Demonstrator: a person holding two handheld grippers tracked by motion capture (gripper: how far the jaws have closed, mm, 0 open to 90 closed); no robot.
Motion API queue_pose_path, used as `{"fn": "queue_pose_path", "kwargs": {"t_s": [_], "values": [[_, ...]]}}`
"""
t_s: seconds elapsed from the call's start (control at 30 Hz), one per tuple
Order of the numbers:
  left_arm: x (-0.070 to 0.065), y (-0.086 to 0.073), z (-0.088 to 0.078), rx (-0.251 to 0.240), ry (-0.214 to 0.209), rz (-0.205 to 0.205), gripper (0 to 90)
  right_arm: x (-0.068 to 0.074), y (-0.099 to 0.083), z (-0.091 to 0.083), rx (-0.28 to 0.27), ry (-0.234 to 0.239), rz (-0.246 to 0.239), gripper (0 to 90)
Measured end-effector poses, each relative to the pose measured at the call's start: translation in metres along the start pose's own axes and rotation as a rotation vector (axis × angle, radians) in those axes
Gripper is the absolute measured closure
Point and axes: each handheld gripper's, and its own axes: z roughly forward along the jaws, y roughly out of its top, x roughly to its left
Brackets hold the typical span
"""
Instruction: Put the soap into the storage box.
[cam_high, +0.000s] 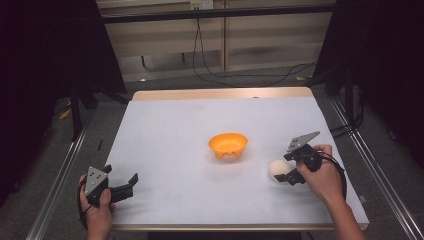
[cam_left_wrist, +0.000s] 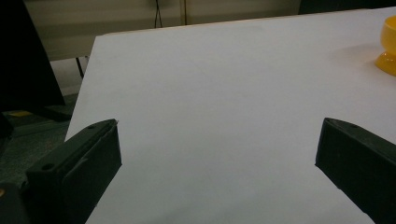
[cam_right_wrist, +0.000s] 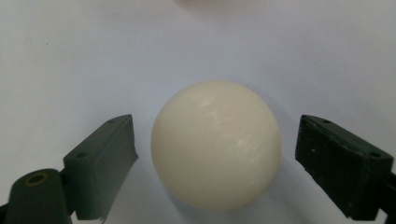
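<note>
Now: right gripper (cam_right_wrist: 215, 163) jaws bracket ball (cam_right_wrist: 215, 144) near table (cam_high: 165, 130) right edge, not gripping | left gripper (cam_left_wrist: 219, 163) open, empty | grasp, bowl (cam_high: 228, 145) placement pending

One orange bowl (cam_high: 228, 145) and one cream-white ball (cam_high: 278, 169) sit on one white-topped table (cam_high: 170, 125); two handheld grippers, left (cam_high: 124, 186) and right (cam_high: 286, 176).

A cream ball (cam_right_wrist: 215, 145), an orange bowl (cam_high: 228, 144), a plain white table sheet (cam_high: 190, 150), black grippers
</note>
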Motion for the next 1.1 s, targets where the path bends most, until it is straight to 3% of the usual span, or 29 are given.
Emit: {"fn": "queue_pose_path", "kwargs": {"t_s": [0.37, 1.1], "values": [[0.0, 0.0, 0.0, -0.001, 0.0, 0.0, 0.0, -0.0007, 0.0003, 0.0046, 0.007, -0.003, -0.017, 23.4], [-0.0001, 0.0001, 0.0, 0.002, 0.002, -0.001, 0.0, -0.0019, -0.0011, 0.0077, 0.012, 0.012, -0.014, 23.5]]}}
